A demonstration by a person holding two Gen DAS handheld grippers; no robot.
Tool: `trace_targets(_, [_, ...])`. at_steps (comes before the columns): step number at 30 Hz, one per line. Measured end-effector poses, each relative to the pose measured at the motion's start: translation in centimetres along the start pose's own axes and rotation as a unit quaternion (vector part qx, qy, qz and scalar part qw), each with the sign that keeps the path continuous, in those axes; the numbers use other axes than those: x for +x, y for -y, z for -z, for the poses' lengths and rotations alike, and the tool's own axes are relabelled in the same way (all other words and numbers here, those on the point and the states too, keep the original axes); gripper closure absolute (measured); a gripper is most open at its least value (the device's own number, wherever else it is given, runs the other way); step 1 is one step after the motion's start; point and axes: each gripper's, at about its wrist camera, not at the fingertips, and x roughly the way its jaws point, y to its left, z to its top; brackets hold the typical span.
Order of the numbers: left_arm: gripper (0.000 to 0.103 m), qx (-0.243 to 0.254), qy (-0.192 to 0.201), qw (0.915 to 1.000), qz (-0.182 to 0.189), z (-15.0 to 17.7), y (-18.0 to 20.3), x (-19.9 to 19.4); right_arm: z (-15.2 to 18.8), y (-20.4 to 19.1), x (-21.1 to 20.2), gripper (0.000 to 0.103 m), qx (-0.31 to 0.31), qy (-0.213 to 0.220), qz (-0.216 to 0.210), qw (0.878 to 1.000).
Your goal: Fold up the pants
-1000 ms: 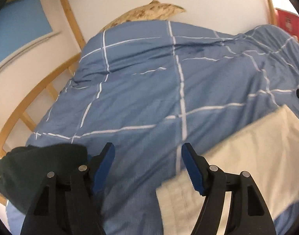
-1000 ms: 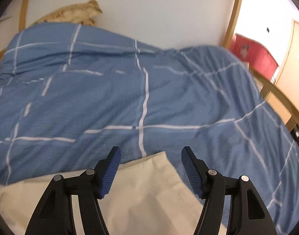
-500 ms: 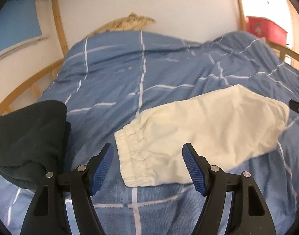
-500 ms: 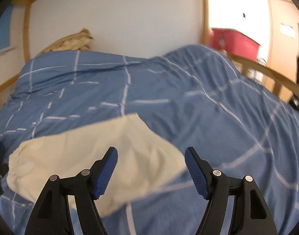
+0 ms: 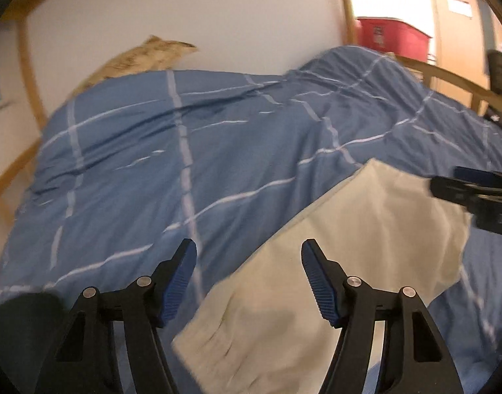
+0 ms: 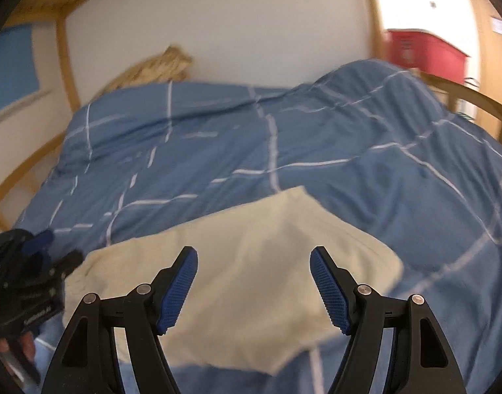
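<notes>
At the far left of the left wrist view, a dark garment [image 5: 17, 321] is lying on the duvet [image 5: 192, 151], partly behind the left gripper's near finger. A wooden bed frame [image 5: 27, 75] is rising along the left edge, and a tan pillow [image 5: 142, 57] is leaning against the white wall [image 5: 218, 16] past the duvet's far end. The left gripper [image 5: 249, 279] is hanging above the bedding with its jaws wide apart and nothing between them; its left finger is sitting over blue duvet, its right finger over the pants [image 5: 333, 262]. The cream pants are lying folded and flat on the duvet, running from the gathered waistband at bottom centre up toward the right. At their right end the right gripper [image 5: 481, 193] is showing as a dark blurred shape over the cloth; contact cannot be told here. A red bin [image 5: 392, 37] is standing beyond the bed at upper right.

In the right wrist view, the left gripper [image 6: 31, 279] is sitting at the left edge beside the pants' [image 6: 257, 262] waistband end. The right gripper [image 6: 254, 282] is hovering over the middle of the pants with its jaws wide and empty. The pants are lying across the near part of the duvet [image 6: 349, 138], one corner pointing away toward the wall [image 6: 218, 16]. The red bin [image 6: 425, 52] is at upper right.
</notes>
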Motion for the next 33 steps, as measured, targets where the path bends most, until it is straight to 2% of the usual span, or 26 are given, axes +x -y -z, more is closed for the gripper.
trace_targets(2, [0.043,0.026,-0.012,0.9989,0.036,-1.3,0.7,1.4,-1.5,-0.4,1.3,0.032,0.004,-0.013,-0.011,1.000])
trace_targets(3, [0.044,0.043,-0.026,0.9974,0.052,-1.8,1.2,2.2,-2.3,-0.4,2.1,0.032,0.009,-0.021,-0.023,0.999])
trace_targets(5, [0.054,0.074,-0.066,0.9918,0.081,-2.7,2.1,4.1,-3.7,-0.4,3.7,0.032,-0.005,-0.045,-0.044,0.998])
trace_targets(6, [0.057,0.090,-0.090,0.9873,0.094,-3.1,2.6,5.1,-4.7,-0.6,4.9,0.032,-0.031,-0.066,-0.057,0.996])
trace_targets(8, [0.063,0.114,-0.107,0.9827,0.100,-3.8,3.3,6.2,-6.6,-1.4,7.7,0.032,-0.114,-0.128,-0.064,0.983])
trace_targets(10, [0.069,0.145,-0.120,0.9762,0.107,-4.5,3.9,7.0,-8.2,-2.2,9.9,0.032,-0.192,-0.162,-0.055,0.966])
trace_targets(12, [0.076,0.171,-0.138,0.9670,0.129,-5.1,4.0,7.7,-9.1,-3.3,11.8,0.032,-0.266,-0.208,-0.065,0.939])
trace_targets(13, [0.077,0.181,-0.145,0.9627,0.139,-5.3,4.0,7.9,-9.2,-3.6,12.2,0.034,-0.295,-0.215,-0.078,0.928])
trace_targets(15, [0.077,0.201,-0.155,0.9543,0.159,-5.2,3.8,8.2,-8.7,-4.7,12.5,0.035,-0.365,-0.212,-0.108,0.900])
trace_targets(16, [0.077,0.206,-0.155,0.9525,0.162,-4.9,3.7,8.2,-8.1,-5.2,12.6,0.038,-0.402,-0.204,-0.123,0.884])
trace_targets(18, [0.079,0.204,-0.156,0.9514,0.170,-4.5,3.3,8.7,-6.6,-5.9,13.0,0.043,-0.448,-0.190,-0.144,0.862])
trace_targets(19, [0.079,0.203,-0.160,0.9500,0.176,-4.3,3.3,9.1,-6.1,-6.0,13.4,0.053,-0.459,-0.189,-0.154,0.855])
trace_targets(21, [0.081,0.202,-0.166,0.9481,0.181,-3.9,3.3,9.9,-5.4,-6.1,14.5,0.066,-0.458,-0.198,-0.183,0.847])
trace_targets(26, [0.081,0.195,-0.186,0.9468,0.175,-2.7,2.6,11.6,-4.1,-5.8,16.4,0.066,-0.460,-0.214,-0.212,0.835])
trace_targets(30, [0.081,0.181,-0.194,0.9481,0.175,-2.5,1.8,12.1,-4.2,-5.3,17.3,0.066,-0.473,-0.210,-0.187,0.835])
trace_targets(33, [0.085,0.171,-0.200,0.9480,0.179,-2.5,1.6,12.3,-4.7,-5.5,17.4,0.066,-0.476,-0.209,-0.186,0.834])
